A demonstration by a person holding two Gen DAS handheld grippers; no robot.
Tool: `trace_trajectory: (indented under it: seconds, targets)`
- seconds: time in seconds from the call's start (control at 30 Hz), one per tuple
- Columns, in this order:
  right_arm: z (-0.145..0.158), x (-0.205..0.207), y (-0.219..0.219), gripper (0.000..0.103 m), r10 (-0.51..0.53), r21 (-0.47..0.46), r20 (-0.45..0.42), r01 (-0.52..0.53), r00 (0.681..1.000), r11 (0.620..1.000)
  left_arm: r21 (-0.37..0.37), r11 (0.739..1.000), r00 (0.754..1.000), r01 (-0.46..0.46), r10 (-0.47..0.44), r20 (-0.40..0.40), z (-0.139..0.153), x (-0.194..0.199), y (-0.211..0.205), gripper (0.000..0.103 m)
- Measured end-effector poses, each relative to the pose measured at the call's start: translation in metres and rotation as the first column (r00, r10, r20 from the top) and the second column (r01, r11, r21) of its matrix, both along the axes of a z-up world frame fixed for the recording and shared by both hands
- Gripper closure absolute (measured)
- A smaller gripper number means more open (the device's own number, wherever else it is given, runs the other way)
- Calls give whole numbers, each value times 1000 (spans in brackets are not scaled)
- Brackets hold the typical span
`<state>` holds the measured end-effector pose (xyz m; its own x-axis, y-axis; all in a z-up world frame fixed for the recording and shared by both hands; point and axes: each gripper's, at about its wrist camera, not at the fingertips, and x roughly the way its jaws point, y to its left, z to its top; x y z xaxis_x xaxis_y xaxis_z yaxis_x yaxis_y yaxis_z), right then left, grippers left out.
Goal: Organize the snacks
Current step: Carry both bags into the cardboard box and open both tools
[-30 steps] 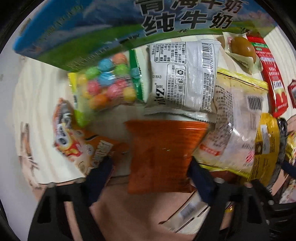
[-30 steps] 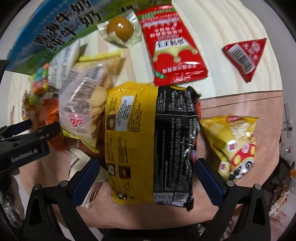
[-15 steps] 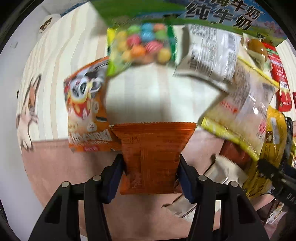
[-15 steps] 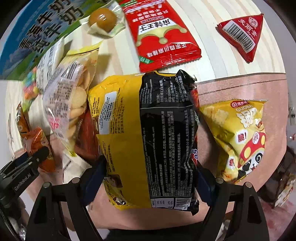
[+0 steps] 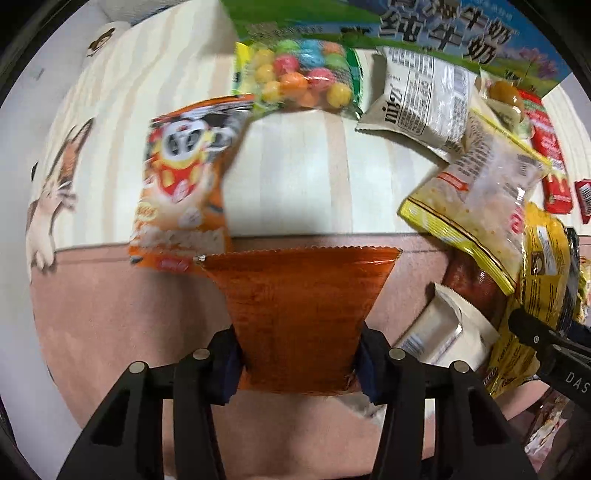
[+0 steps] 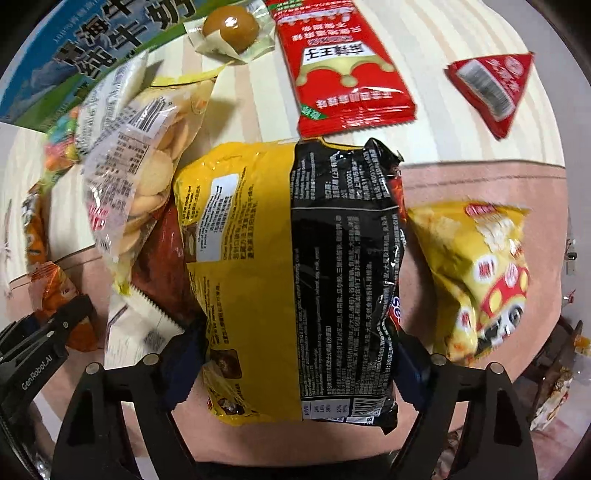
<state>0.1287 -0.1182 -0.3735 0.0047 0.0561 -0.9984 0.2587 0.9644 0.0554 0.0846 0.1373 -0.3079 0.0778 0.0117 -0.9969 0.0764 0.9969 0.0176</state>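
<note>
Orange packet (image 5: pixel 301 317) sits between the blue pads of the left gripper (image 5: pixel 297 354), which is clamped on its lower part; its serrated top edge points forward over the pink band of the desk (image 5: pixel 110 295). Just ahead and to the left of this gripper lies an orange cartoon snack bag (image 5: pixel 184 192), and farther forward a bag of coloured candy balls (image 5: pixel 303 79) rests against a blue-green milk carton (image 5: pixel 443 33). The right gripper (image 6: pixel 299 362) is closed on a large yellow-and-black bag (image 6: pixel 295 273). To its right lies a yellow cartoon bag (image 6: pixel 476 273), to its left a clear bag of biscuits (image 6: pixel 144 158). Farther ahead lie a red packet (image 6: pixel 343 66) and a red triangular packet (image 6: pixel 495 88).
</note>
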Motion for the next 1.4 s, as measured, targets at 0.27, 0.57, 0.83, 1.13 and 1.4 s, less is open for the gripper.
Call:
trace_trajectory:
  seconds: [0.27, 0.57, 0.83, 1.13, 1.4]
  targets:
    - [57, -25, 1, 15, 14, 184, 96, -31, 995, 982, -60, 997, 996, -51, 55, 66, 71, -52, 36, 57]
    - [171, 39, -18, 14, 71, 313, 275, -159, 959, 936, -256, 966, 983, -44, 88, 161, 192, 5, 18, 57]
    - [203, 179, -19, 14, 142, 216, 336, -222, 931, 951, -242, 967, 975, -77, 124, 184, 222, 147, -8, 57]
    - [153, 319, -11, 14, 148, 173, 201, -184, 968, 967, -216, 971, 994, -100, 107, 22, 151, 282, -44, 57]
    - [88, 378, -3, 14, 172, 130, 90, -183, 981, 975, -177, 979, 990, -103, 83, -116, 88, 324, -59, 57]
